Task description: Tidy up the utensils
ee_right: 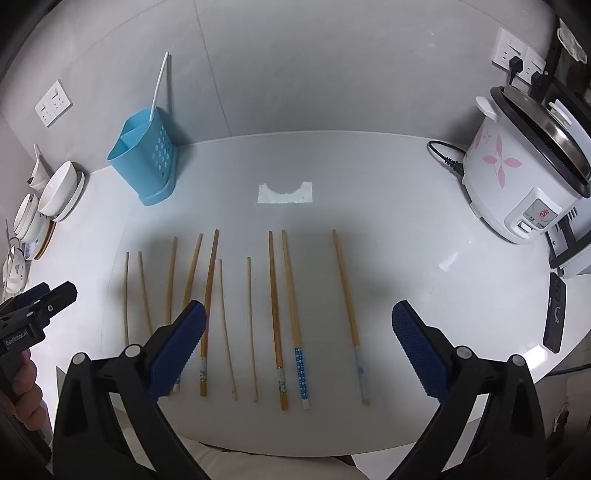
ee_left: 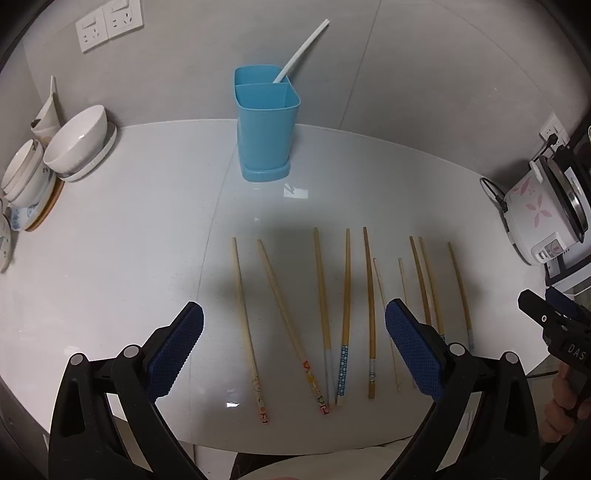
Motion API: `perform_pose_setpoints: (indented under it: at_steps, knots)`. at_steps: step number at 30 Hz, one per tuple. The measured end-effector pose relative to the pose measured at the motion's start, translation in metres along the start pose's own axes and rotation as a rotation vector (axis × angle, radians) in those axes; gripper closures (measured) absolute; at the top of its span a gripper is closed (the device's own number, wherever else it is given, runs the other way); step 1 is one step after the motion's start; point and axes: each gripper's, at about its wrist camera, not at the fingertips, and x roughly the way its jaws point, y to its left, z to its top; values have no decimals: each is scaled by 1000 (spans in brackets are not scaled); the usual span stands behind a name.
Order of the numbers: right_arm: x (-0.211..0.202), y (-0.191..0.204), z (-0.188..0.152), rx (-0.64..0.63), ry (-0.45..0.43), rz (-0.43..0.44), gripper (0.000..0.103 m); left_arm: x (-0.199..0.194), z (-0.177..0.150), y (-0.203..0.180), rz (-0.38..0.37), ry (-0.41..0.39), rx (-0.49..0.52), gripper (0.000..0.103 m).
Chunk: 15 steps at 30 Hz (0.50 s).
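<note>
A floral rice cooker (ee_right: 524, 173) (plugged in) — stacked bowls (ee_left: 79, 138) opposite, wall sockets (ee_left: 109, 27) behind.

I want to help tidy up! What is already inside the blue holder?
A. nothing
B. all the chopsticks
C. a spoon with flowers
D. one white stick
D: one white stick leans out of the back compartment of the blue holder, while the chopsticks lie on the table.
</note>
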Motion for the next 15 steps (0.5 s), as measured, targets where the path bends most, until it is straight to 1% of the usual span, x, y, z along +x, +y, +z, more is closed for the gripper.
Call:
perform_pose_setpoints:
  at_steps: [8,9,10,11,15]
  knots:
    - [1,-1,1,3,9,17,6,0,-6,-6,11,8,8,6]
    - [1,8,0,-5,-5,-7,7,-1,-8,-1,4,14,0,6]
    - [1,6,1,-5,-5,-5,6,-1,-9,-1,5,14,-2,6]
    - [1,4,2,-3,-5,-2,6,5,-3,2,2,25,-7,6]
    - [1,3,4,0,-6,-2,6,6,-4,3,3,21,-2,7]
